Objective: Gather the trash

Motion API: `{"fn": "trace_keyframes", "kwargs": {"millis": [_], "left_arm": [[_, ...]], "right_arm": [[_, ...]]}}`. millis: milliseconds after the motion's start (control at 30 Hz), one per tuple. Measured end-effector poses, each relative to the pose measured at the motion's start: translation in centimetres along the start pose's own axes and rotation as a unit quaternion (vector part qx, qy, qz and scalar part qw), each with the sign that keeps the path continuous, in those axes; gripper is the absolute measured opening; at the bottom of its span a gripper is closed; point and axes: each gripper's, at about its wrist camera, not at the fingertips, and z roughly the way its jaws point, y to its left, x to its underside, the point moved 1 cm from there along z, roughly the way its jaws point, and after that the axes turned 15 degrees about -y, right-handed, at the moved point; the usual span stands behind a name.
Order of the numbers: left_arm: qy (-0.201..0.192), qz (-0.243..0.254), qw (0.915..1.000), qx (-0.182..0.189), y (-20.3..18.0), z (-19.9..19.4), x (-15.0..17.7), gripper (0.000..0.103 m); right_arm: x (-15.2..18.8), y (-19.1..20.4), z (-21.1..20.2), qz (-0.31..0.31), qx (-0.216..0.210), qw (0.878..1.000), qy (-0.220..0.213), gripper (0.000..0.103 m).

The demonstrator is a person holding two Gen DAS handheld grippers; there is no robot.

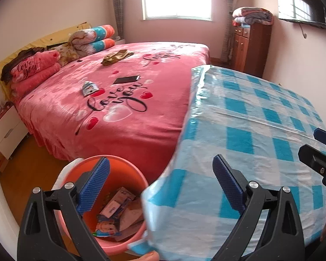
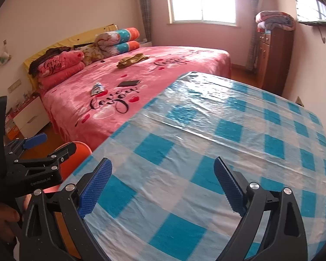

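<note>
bench cover [image 2: 206,134]: thin plastic sheet, glossy, creased, blue-white check
bin [image 1: 128,174]: smooth orange plastic, slight sheen
trash [image 1: 117,215]: printed paper and card, partly glossy
left tool [image 1: 160,187]: matt black plastic arms, bright metal screws
left tool pads [image 1: 93,187]: blue, ribbed, rubbery
right tool [image 2: 163,187]: same matt black plastic, ribbed blue pads
bed [image 1: 119,117]: plush pink cloth, soft sheen
phone [image 1: 126,79]: glossy dark face
cabinet [image 1: 250,47]: polished reddish wood
floor [image 1: 30,165]: smooth wood, shiny
</note>
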Motion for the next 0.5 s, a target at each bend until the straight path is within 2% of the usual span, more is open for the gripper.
{"fn": "trace_keyframes", "kwargs": {"millis": [500], "left_arm": [[-0.014,0.012,0.9975,0.069,-6.1,-1.4,-0.3,0.096]], "right_arm": [[1.3,-5.0,-4.6,0.022,0.08,0.996,-0.021,0.094]]}}
